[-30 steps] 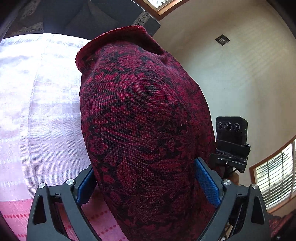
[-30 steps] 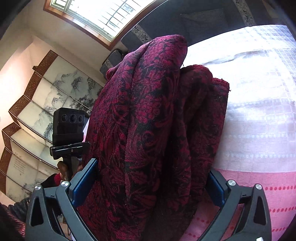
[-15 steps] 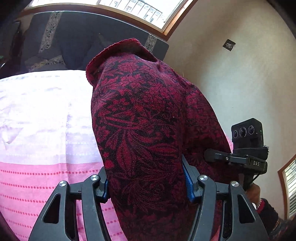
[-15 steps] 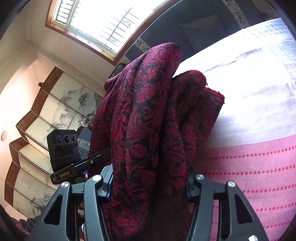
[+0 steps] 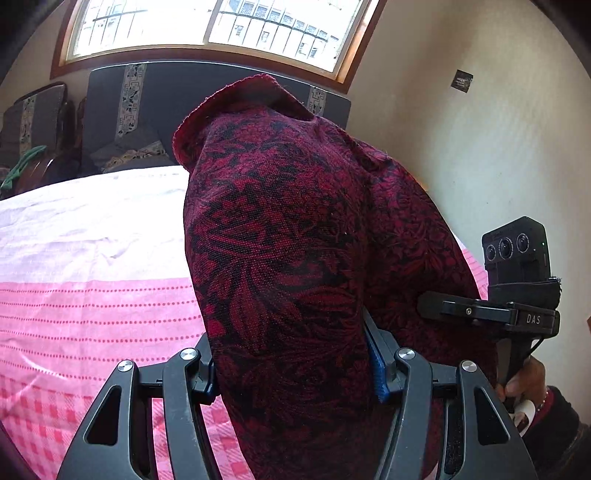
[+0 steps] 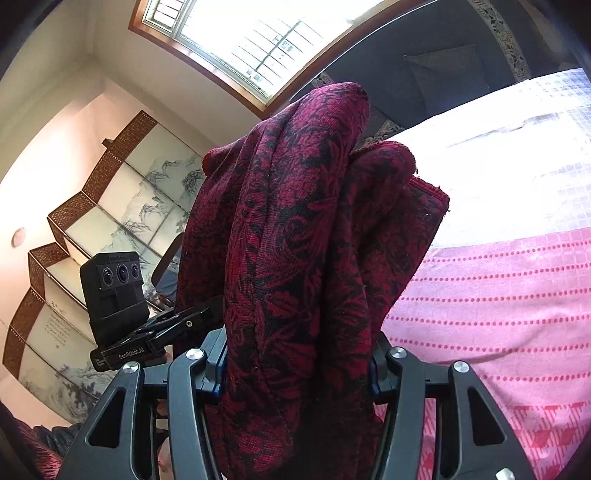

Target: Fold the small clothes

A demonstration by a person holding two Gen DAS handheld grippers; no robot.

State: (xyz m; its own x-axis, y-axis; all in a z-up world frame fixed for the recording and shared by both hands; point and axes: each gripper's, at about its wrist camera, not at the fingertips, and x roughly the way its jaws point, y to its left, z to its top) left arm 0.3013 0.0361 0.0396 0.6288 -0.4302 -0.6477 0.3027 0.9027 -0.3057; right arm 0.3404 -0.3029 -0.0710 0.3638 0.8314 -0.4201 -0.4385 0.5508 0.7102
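Observation:
A dark red cloth with a black flower pattern fills the middle of the left wrist view, bunched and lifted above the bed. My left gripper is shut on it, blue pads pressed into its thick folds. In the right wrist view the same cloth rises in several folds, and my right gripper is shut on that bundle. Each view shows the other gripper beside the cloth: the right one with a hand under it, the left one at the left.
The bed cover is white at the far end and pink with dotted lines and checks near me. A dark sofa stands under a bright window. A painted folding screen lines the left wall.
Both grippers closed on the red cloth and lifted it off the bed. The views tilted up, so the window and sofa now show behind the cloth.

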